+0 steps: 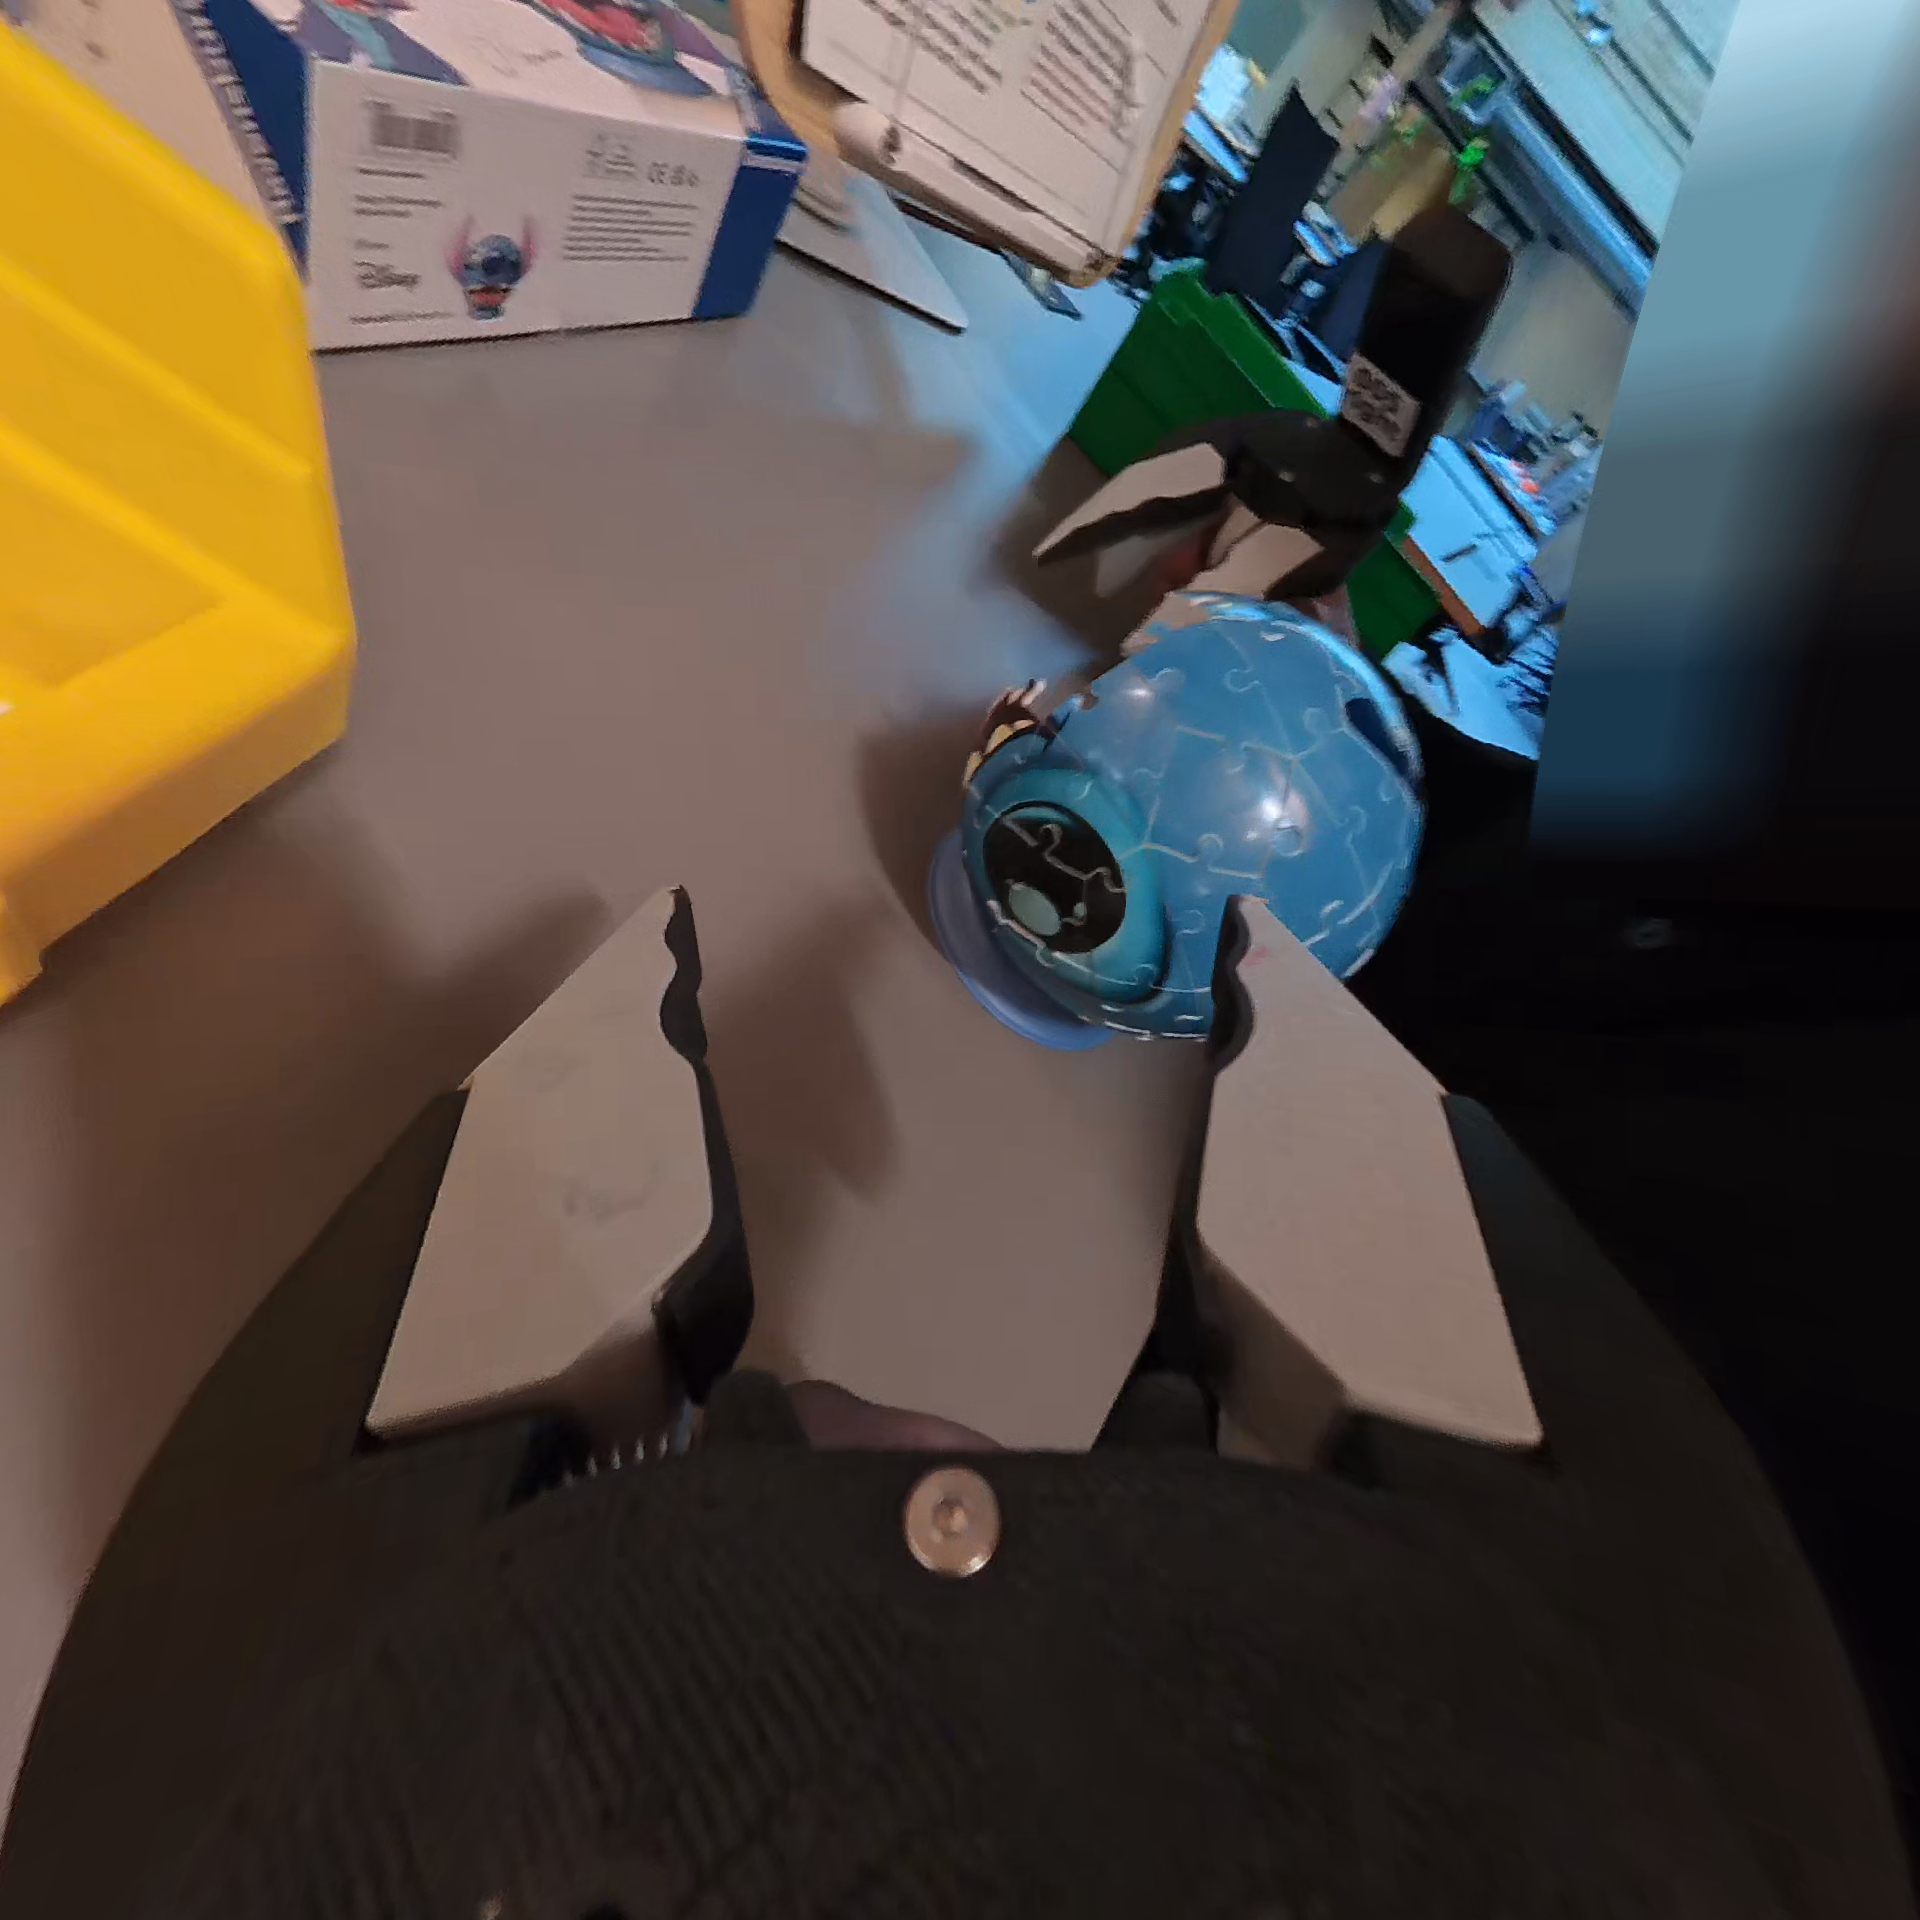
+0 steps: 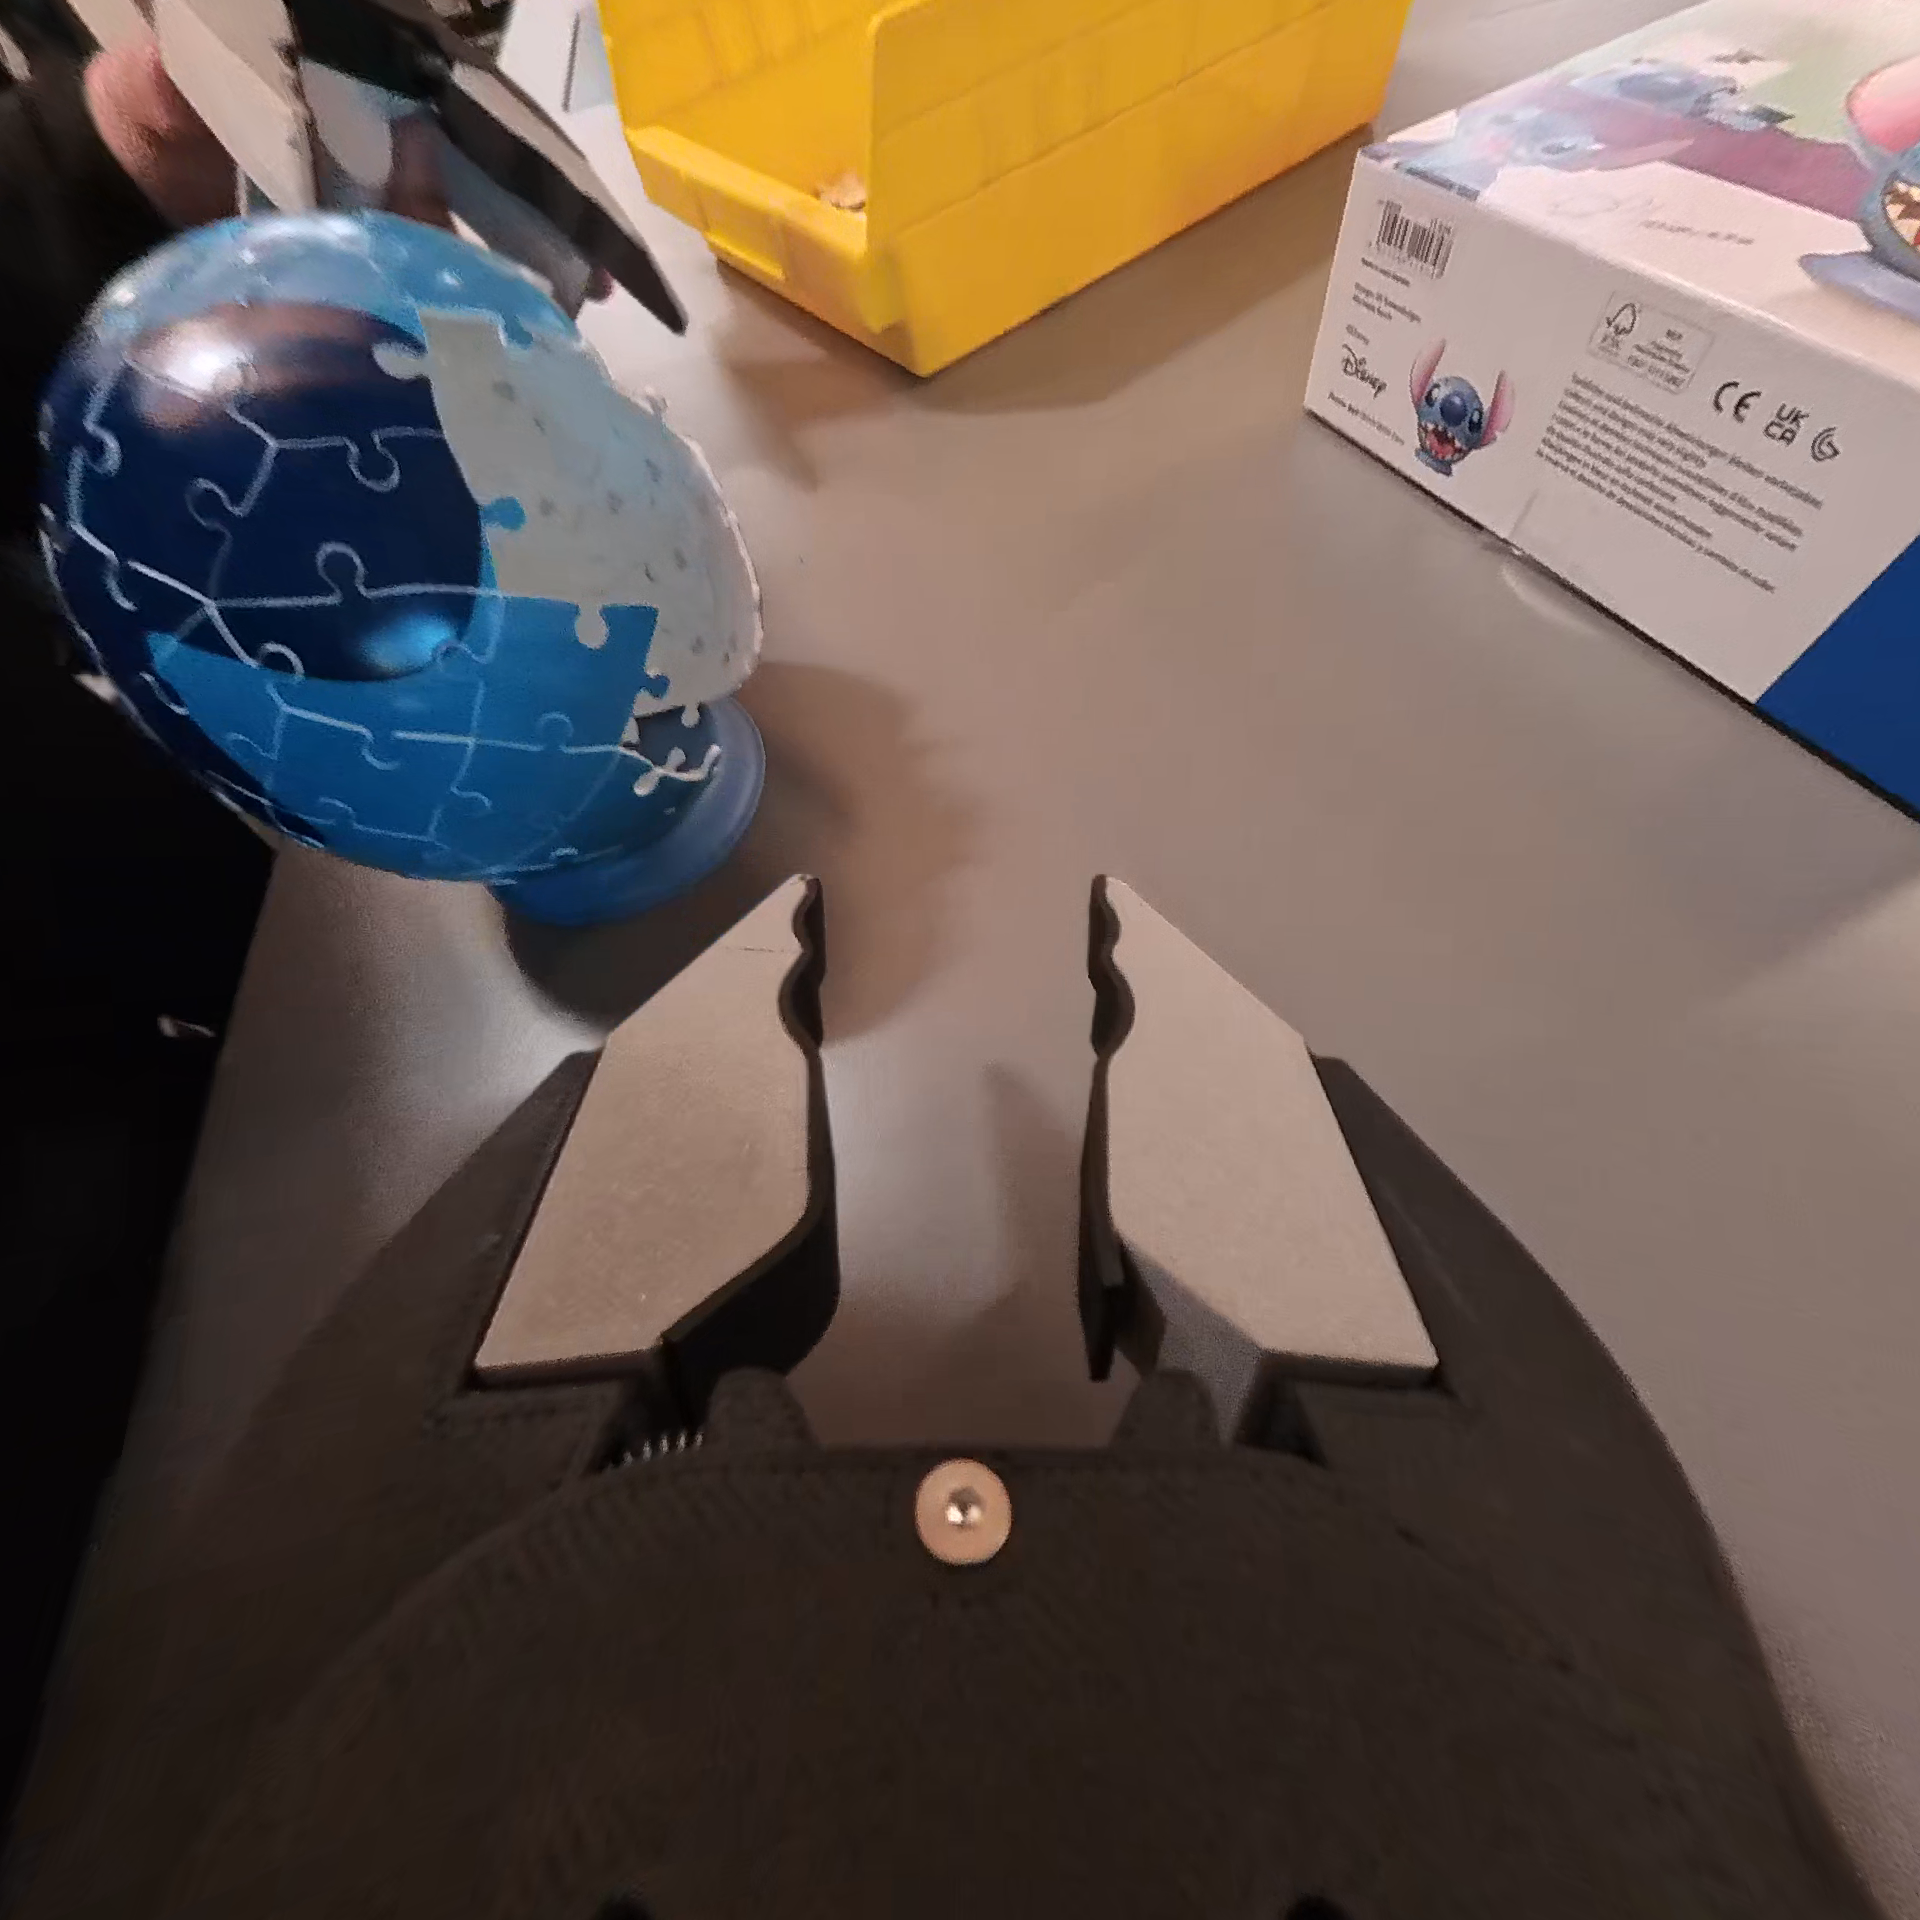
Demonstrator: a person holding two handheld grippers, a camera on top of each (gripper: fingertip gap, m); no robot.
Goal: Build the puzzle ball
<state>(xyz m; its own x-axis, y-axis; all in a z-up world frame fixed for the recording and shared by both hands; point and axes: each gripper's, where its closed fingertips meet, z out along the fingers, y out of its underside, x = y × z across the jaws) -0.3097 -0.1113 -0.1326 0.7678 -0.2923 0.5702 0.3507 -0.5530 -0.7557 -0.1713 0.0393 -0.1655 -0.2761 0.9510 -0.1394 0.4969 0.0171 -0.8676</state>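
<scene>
The blue puzzle ball sits tilted on its blue ring stand near the table's right edge, its black eye facing me. In the right wrist view the ball shows dark blue pieces and a pale patch with small marks. My left gripper is open and empty, and its right fingertip overlaps the ball's lower edge. My right gripper is open and empty over bare table, right of the ball. Each gripper shows in the other's view: the right one beyond the ball, the left one above it.
A yellow bin stands on the grey table. The white and blue puzzle box lies beside it. A sheet on a wooden stand and green crates are behind. A hand holds the left gripper.
</scene>
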